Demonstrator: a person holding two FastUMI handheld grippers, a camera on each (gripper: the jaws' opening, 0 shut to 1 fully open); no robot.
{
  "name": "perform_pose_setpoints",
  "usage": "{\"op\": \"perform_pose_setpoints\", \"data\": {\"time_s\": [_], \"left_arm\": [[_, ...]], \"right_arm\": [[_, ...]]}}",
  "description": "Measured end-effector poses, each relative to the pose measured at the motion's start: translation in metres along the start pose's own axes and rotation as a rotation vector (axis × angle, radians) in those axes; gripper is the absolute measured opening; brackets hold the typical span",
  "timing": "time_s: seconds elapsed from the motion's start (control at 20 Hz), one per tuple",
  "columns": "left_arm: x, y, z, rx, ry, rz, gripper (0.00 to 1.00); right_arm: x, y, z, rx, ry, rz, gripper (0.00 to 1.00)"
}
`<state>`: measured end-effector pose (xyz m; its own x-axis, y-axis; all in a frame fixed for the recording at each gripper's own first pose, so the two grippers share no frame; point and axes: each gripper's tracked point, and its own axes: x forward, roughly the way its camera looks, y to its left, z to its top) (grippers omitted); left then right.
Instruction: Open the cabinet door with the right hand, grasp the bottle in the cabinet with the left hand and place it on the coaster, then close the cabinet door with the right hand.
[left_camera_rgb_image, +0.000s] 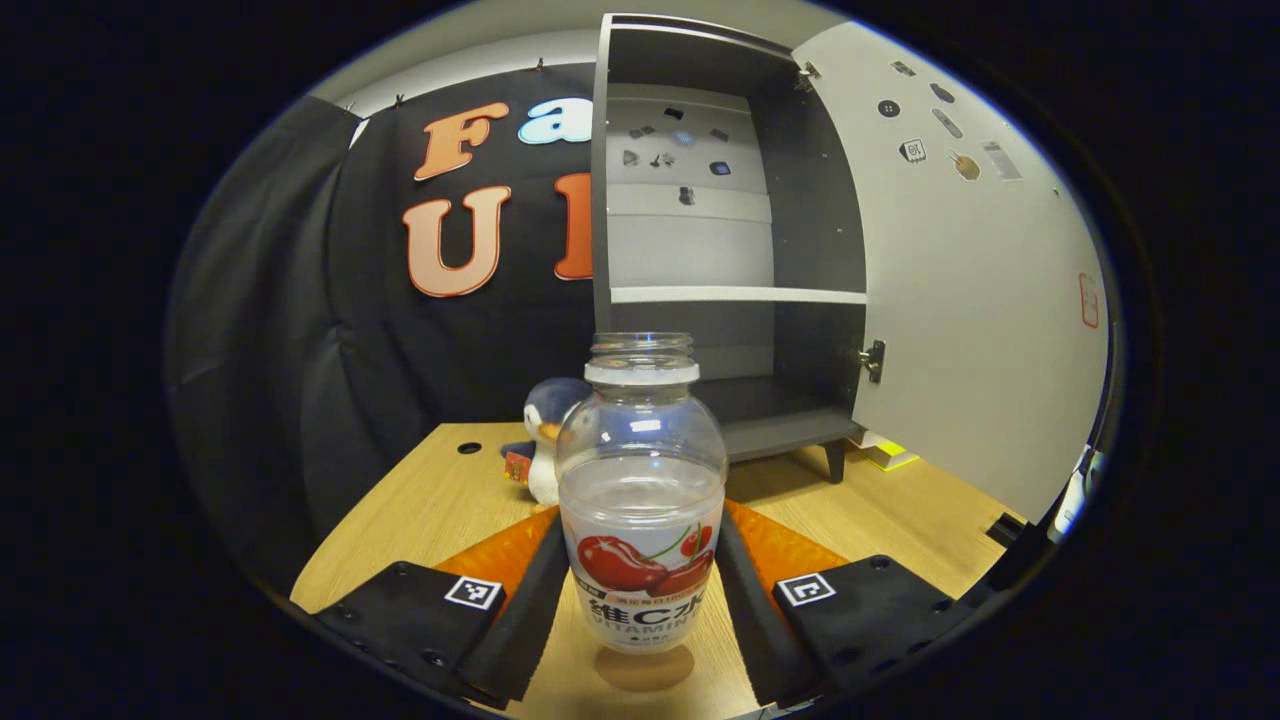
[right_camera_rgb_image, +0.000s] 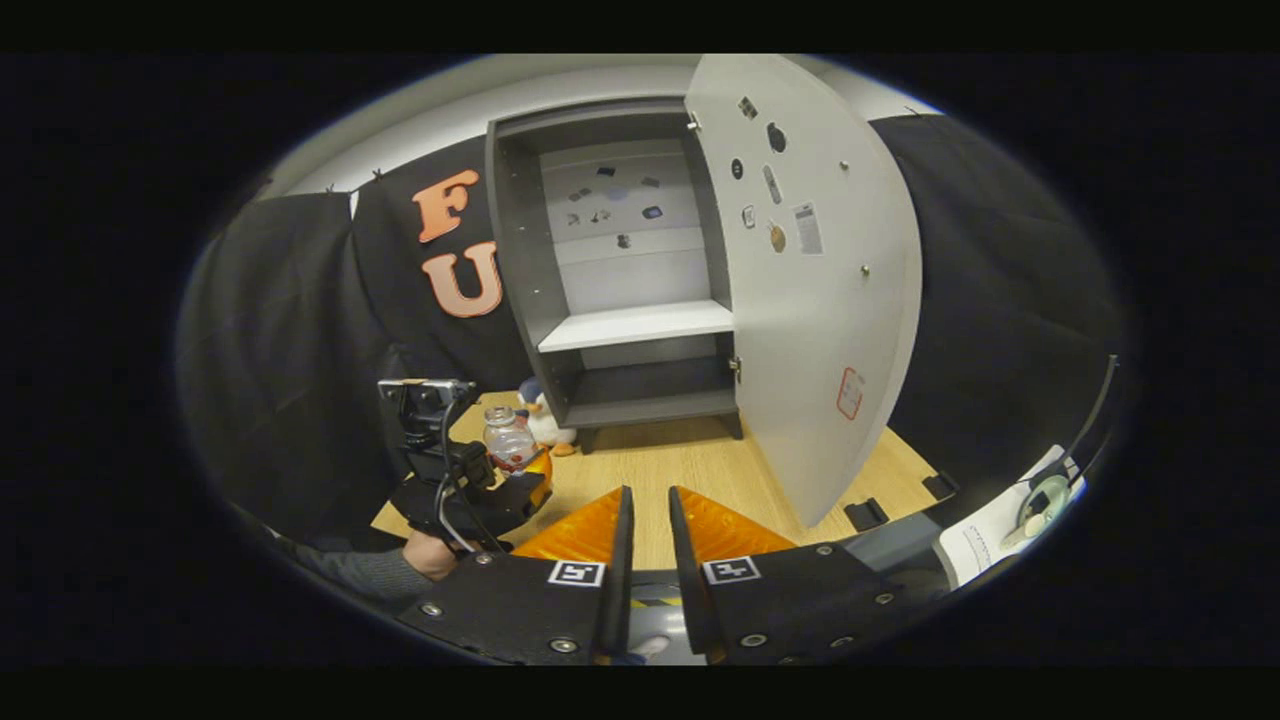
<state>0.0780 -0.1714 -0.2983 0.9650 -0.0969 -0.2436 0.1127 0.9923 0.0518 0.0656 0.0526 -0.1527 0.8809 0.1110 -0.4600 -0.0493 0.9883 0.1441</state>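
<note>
The bottle (left_camera_rgb_image: 641, 495) stands upright between the fingers of the left gripper (left_camera_rgb_image: 640, 600), in front of the cabinet (left_camera_rgb_image: 700, 250). It is clear plastic, rounded at the shoulder, with a wide threaded neck and a white ring below the threads; no cap is on it. A label with red cherries wraps its lower half, and it looks nearly empty. Both fingers (left_camera_rgb_image: 530, 600) lie close along its sides, but whether they press on it cannot be told. Under its base a round brown coaster (left_camera_rgb_image: 643, 668) shows on the worktop (left_camera_rgb_image: 420, 510); whether the bottle touches it cannot be told. The cabinet door (left_camera_rgb_image: 960, 300) stands wide open on the cabinet's right, with small stickers on its inner face. A plush penguin (left_camera_rgb_image: 545, 430) sits just left of the cabinet's foot, behind the bottle. In the right gripper view the right gripper (right_camera_rgb_image: 645, 560) points at the cabinet with its fingers nearly together around nothing, near the door's lower edge but apart from it.
</note>
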Motion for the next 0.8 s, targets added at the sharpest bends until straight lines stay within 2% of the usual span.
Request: {"op": "perform_pose_setpoints", "data": {"time_s": [0.55, 0.8], "left_arm": [[0.005, -0.003, -0.071, -0.012, 0.037, 0.01, 0.85], [0.007, 0.003, -0.095, -0.056, 0.09, 0.02, 0.85]], "right_arm": [[0.022, -0.006, -0.049, -0.014, 0.153, -0.005, 0.22], [0.029, -0.009, -0.061, -0.036, 0.189, -0.008, 0.22]]}}
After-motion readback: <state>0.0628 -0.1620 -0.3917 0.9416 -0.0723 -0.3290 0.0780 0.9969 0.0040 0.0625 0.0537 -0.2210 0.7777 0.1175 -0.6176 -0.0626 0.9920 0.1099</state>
